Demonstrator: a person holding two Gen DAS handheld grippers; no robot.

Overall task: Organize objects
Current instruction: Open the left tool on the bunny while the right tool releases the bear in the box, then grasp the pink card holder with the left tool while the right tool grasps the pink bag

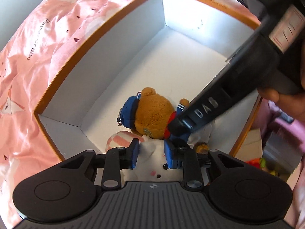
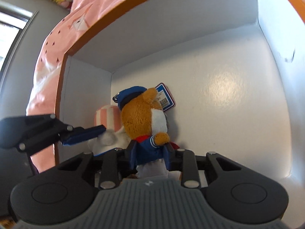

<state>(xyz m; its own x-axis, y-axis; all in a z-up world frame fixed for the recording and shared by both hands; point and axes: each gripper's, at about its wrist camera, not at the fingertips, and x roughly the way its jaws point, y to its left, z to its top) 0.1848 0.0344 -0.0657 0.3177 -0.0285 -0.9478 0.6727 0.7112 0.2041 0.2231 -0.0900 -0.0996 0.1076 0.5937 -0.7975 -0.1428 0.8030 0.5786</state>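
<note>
Two plush toys sit in a white box (image 1: 106,61) on pink bedding (image 1: 38,57); each hand-held gripper clamps one.

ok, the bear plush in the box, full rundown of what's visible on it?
Brown plush bear with a white muzzle, blue cap with a metal clip, blue sailor jacket, red neckerchief and a barcode tag behind its head. It sits upright inside the orange-rimmed box, against a white plush. The right gripper is shut on its jacket.
</note>
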